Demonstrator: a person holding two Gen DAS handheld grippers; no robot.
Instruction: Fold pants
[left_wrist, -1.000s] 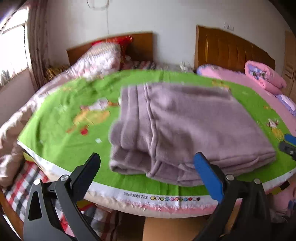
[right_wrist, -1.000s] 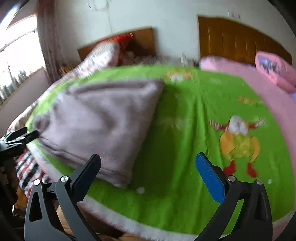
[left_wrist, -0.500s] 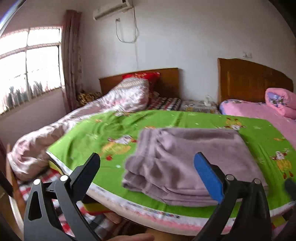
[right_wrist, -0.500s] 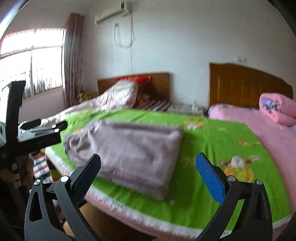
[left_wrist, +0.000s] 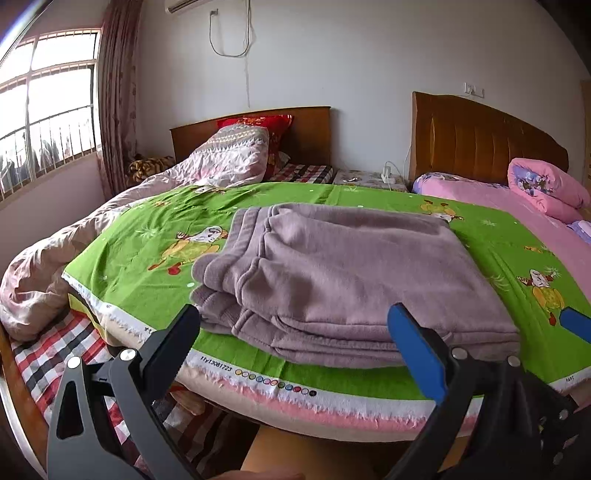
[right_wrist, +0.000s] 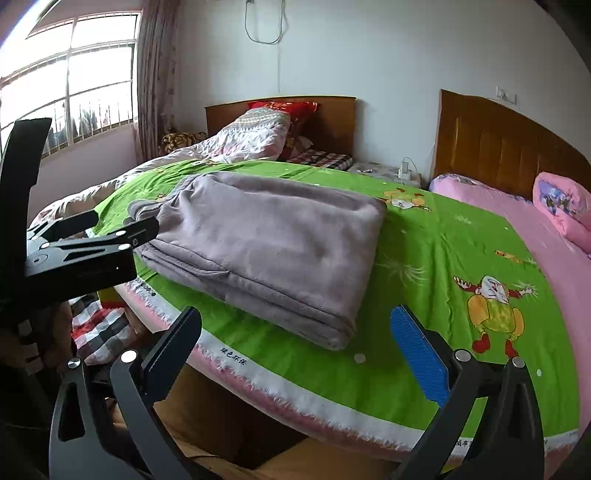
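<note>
Where two beds adjoin | folded pants (left_wrist: 343, 280) on green sheet (left_wrist: 147, 266)

left wrist: bed foot, facing headboards | right wrist: same | shared: pants (left_wrist: 343, 280)

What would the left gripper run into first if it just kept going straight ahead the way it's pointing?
Most likely the folded purple pants on the green sheet. The left gripper, jaws open and empty, points at their near edge; depth is hard to judge, so it might meet the bed's edge first.

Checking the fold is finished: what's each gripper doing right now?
Left gripper: open, empty, short of the folded pants.
Right gripper: open, empty.
</note>
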